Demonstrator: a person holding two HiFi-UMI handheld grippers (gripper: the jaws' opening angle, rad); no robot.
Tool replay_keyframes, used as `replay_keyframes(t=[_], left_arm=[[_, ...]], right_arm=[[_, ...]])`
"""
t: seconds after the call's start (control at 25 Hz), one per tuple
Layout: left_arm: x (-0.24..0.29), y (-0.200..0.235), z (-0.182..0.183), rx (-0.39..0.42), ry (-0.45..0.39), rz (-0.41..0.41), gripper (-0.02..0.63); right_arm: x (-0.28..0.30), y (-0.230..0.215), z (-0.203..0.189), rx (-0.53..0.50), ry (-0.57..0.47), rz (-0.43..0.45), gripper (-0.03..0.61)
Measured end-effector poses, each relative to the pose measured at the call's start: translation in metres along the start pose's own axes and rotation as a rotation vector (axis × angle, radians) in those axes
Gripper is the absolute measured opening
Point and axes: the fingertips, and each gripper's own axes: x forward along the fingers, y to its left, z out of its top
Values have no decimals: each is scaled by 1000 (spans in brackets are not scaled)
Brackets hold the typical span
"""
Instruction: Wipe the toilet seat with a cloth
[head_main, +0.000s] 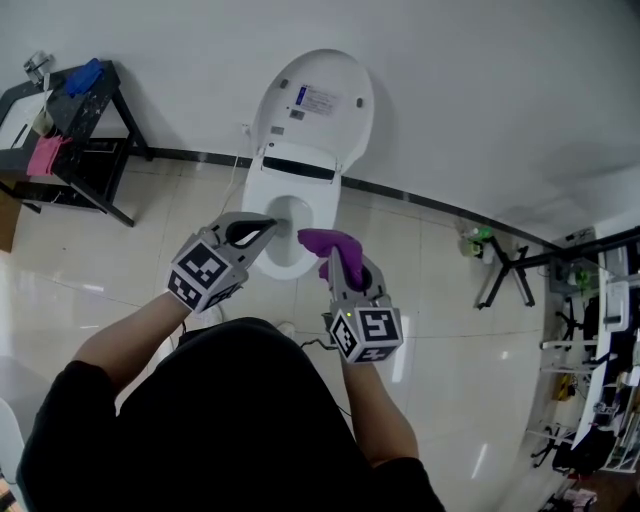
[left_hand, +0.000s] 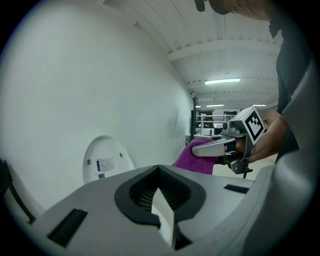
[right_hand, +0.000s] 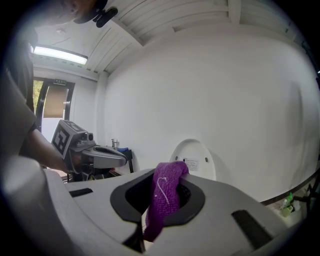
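Observation:
A white toilet stands against the wall with its lid (head_main: 315, 105) raised and its seat (head_main: 325, 205) down around the bowl. My right gripper (head_main: 333, 250) is shut on a purple cloth (head_main: 325, 240), held just above the seat's front right. The cloth (right_hand: 165, 195) hangs folded between the jaws in the right gripper view, with the lid (right_hand: 195, 157) behind it. My left gripper (head_main: 272, 227) hovers over the seat's front left, jaws together with nothing in them. In the left gripper view the lid (left_hand: 105, 162) and the cloth (left_hand: 192, 157) show beyond the jaws.
A black rack (head_main: 100, 150) with a pink rag (head_main: 45, 155) and a blue item stands at far left. A green bottle (head_main: 478, 240) and a black stand (head_main: 510, 265) sit on the floor at the right wall. Shelving (head_main: 600, 380) fills the right edge.

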Motion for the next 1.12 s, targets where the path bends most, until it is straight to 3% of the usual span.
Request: replay_keyframes(t=[1.12], left_arm=[[-9,12,-2,-6,-16,11,-18]], right_arm=[[13,13,7,-22,2,5,34]])
